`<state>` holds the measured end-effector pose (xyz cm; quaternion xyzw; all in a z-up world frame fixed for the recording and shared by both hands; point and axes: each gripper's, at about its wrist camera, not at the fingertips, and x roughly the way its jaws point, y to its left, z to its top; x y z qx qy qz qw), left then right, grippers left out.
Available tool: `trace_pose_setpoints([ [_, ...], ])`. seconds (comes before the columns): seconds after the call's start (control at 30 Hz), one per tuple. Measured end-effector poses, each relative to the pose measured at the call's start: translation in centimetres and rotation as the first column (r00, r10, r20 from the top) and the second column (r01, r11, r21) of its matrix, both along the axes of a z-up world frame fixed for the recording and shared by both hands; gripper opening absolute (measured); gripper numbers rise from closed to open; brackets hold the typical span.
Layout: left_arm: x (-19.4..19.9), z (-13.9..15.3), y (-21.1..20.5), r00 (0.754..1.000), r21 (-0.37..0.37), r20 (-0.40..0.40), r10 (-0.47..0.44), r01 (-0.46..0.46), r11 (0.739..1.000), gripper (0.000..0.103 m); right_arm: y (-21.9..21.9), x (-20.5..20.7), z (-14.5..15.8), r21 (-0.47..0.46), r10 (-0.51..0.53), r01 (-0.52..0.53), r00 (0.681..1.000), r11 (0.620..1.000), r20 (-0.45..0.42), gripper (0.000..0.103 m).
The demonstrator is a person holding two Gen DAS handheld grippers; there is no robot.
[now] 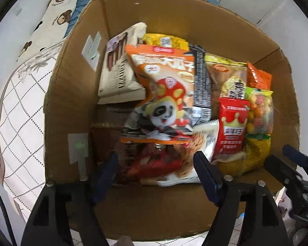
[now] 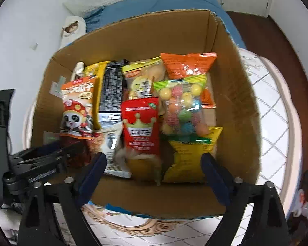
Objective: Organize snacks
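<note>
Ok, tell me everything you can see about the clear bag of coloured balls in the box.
The candy bag is clear plastic with green ends, packed with yellow, pink, green and blue balls. It looks sealed and lies flat on other packets at the box's right side, beside the red packet. No gripper touches it.

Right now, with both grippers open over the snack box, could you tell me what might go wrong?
1. The left gripper hangs over overlapping packets, so closing could pinch the panda bag together with its neighbours.
2. The right gripper sits near the cardboard box front wall and could snag it.
3. The candy bag looks loosely propped and might slide.
</note>
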<state>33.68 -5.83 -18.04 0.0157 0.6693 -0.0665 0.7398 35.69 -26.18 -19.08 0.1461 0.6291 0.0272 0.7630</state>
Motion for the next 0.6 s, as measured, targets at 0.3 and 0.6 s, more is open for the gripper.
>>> trace_pose_setpoints([
  [0.3, -0.5, 1.5, -1.2, 0.996, 0.036, 0.088, -0.016, 0.013, 0.999, 0.098, -0.7, 0.0, -0.1, -0.151, -0.010, 0.009, 1.000, 0.988, -0.007, 0.100],
  [0.6, -1.3, 3.8, -1.0, 0.991, 0.025, 0.132, -0.005, 0.002, 1.000, 0.098, -1.4, -0.8, 1.2, -0.157, -0.032, 0.036, 0.999, 0.987, 0.028, 0.101],
])
